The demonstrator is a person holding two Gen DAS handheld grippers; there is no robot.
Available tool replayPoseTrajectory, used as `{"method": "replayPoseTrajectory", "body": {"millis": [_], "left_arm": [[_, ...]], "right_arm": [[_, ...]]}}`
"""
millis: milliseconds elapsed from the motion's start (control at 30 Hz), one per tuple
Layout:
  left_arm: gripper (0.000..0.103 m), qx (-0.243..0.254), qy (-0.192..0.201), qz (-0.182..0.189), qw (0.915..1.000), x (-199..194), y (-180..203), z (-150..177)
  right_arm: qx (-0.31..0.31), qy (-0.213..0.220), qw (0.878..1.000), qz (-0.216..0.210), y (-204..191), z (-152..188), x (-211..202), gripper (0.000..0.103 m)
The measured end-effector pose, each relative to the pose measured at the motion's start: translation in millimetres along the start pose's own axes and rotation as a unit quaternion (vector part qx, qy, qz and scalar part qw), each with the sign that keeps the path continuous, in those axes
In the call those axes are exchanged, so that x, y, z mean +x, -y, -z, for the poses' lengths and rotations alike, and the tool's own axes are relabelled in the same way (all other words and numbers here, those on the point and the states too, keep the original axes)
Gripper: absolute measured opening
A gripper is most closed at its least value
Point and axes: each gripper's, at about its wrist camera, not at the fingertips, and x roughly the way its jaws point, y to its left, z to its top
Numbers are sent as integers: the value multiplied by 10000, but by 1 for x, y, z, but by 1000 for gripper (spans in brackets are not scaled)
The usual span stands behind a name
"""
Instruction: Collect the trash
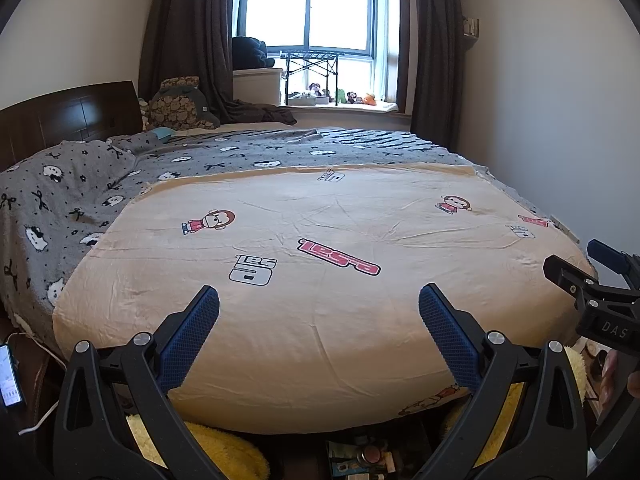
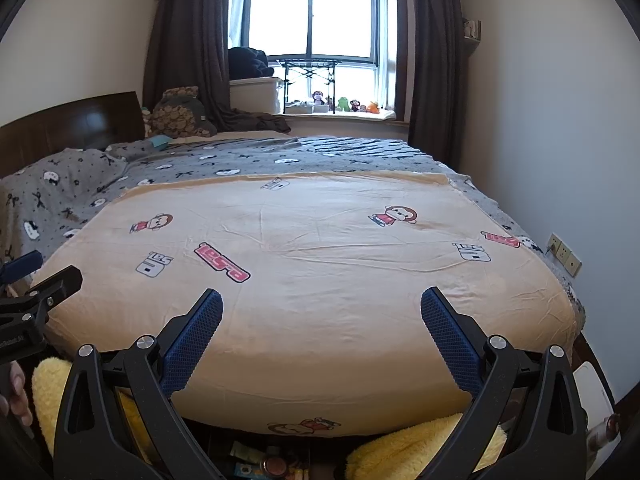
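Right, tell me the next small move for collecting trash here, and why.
Probably tilt both hand-held grippers down toward the clutter below the bed's foot. The left hand-held gripper and right hand-held gripper are open and hold nothing, and the beige sheet shows no trash.

Bedroom: bed [image 1: 320,320] straight ahead of the hand-held gripper, tan cartoon-print sheet [image 1: 340,208] nearest, grey patterned blanket [image 1: 80,184] beyond and to the left, dark wood headboard [image 1: 68,116] far left. Ahead past the bed, bright window [image 1: 308,12] with daylight blown out, dark brown curtains [image 1: 188,32] either side, small folding rack [image 1: 312,68] and plush toys [image 1: 340,96] on the sill. Plain white walls left and right, wall sockets [image 2: 564,254] low on the right wall, yellow fluffy rug [image 2: 404,456] below at the foot of the bed.
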Motion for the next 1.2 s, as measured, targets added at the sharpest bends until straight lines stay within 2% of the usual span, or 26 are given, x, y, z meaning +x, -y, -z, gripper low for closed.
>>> {"method": "replayPoseTrajectory", "body": {"millis": [267,533,800,1200], "left_arm": [[95,55,26,-74,10000,0,2,0],[95,-121,27,143,9998,0,-4,-1],[95,-61,117,-13,9999,-1,-2,3],[95,-130,-21,-43,9999,5,-5,2]], "right_arm": [[5,-23,10000,-16,0,1,1,100],[5,-40,10000,-8,-1,2,2,100],[-9,-82,10000,-6,-2,4,5,100],[45,-38,10000,34,1,4,6,100]]}}
